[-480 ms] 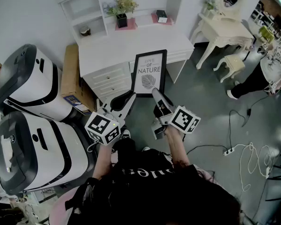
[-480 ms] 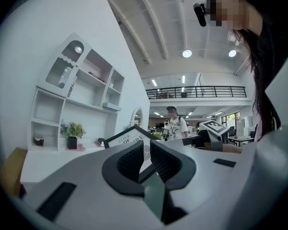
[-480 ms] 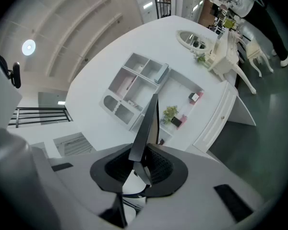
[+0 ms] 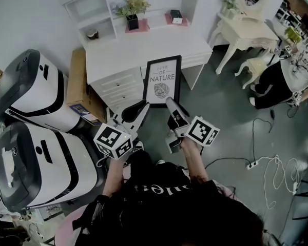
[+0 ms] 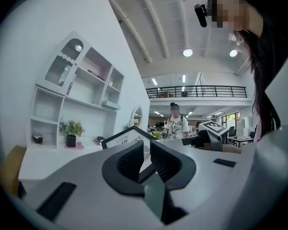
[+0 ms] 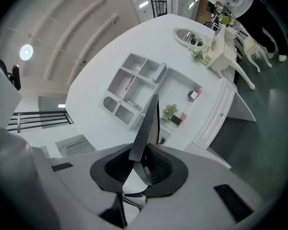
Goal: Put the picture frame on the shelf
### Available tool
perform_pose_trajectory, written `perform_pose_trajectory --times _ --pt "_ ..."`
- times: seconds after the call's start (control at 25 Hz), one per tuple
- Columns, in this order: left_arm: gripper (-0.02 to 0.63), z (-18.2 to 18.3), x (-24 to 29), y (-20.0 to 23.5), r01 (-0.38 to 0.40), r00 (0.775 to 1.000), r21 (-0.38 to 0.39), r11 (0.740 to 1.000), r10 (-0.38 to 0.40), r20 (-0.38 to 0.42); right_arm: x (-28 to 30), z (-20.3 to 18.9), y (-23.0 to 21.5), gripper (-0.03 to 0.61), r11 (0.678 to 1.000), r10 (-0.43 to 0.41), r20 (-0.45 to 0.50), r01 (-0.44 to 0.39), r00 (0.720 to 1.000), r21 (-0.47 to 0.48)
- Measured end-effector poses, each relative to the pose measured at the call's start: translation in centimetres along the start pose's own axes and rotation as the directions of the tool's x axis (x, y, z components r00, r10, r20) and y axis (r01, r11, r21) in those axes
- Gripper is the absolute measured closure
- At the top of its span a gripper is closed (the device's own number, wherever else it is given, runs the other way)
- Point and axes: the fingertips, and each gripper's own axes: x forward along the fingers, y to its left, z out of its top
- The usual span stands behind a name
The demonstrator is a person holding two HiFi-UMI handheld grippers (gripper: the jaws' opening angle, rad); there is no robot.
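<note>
The picture frame [image 4: 163,81] stands upright in the air in front of the white desk [image 4: 138,53], print facing me, not yet on the shelf [image 4: 100,9]. It has hardly moved since half a second ago, only a touch to the left in the head view. My left gripper [image 4: 140,106] still pinches its lower left corner, and the corner sits between the ribbed pads in the left gripper view. My right gripper [image 4: 170,103] stays clamped on the lower right corner, where the frame shows edge-on between nearly closed jaws. Both grippers point level.

The bystander [image 4: 283,72] at the right has stepped a little closer to the small white stool [image 4: 252,66].

The shelf's low open bay holds a potted plant [image 4: 133,10] on a pink mat [image 4: 139,27] and a small dark box [image 4: 176,17] on a second mat. The cubby to its left holds one small dark object [image 4: 93,34] that I cannot make out. The cubby above it looks bare.
</note>
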Motion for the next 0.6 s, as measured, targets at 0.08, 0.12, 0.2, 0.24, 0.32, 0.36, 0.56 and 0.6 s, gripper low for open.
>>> perform_pose_trajectory --times 0.08,0.12,0.2,0.24,0.32,0.36,0.56,0.6 --pt "0.562 0.3 0.0 0.2 0.005 1.000 -0.001 1.000 -0.005 -0.002 0.6 0.2 0.8 0.485 0.999 0.039 0.006 -0.039 0.999 0.010" --pt "0.563 0.3 0.0 0.2 0.007 1.000 -0.001 1.000 -0.007 -0.003 0.7 0.2 0.9 0.485 0.999 0.036 0.005 -0.036 0.999 0.010" --pt "0.563 0.3 0.0 0.0 0.009 1.000 -0.001 1.000 -0.009 -0.005 0.3 0.1 0.2 0.485 1.000 0.005 -0.002 -0.005 1.000 0.008" --pt "0.563 0.2 0.0 -0.2 0.008 1.000 0.000 1.000 -0.008 -0.004 0.1 0.1 0.0 0.485 1.000 0.004 -0.003 -0.004 1.000 0.010" --pt "0.563 0.0 0.0 -0.3 0.008 1.000 0.001 1.000 -0.008 -0.002 -0.1 0.0 -0.1 0.485 1.000 0.016 -0.005 -0.016 1.000 0.016" --pt "0.562 0.1 0.1 -0.3 0.009 1.000 0.000 1.000 -0.009 -0.001 -0.1 0.0 -0.3 0.485 1.000 0.011 -0.007 -0.010 1.000 0.014" --pt "0.563 -0.3 0.8 0.3 0.022 1.000 -0.004 1.000 -0.022 -0.002 0.9 0.1 -0.5 0.485 0.999 0.039 -0.001 -0.039 0.999 0.034" --pt "0.563 -0.4 1.1 0.5 0.024 1.000 -0.005 1.000 -0.024 -0.003 1.2 0.3 -0.7 0.485 0.999 0.036 -0.001 -0.036 0.999 0.035"
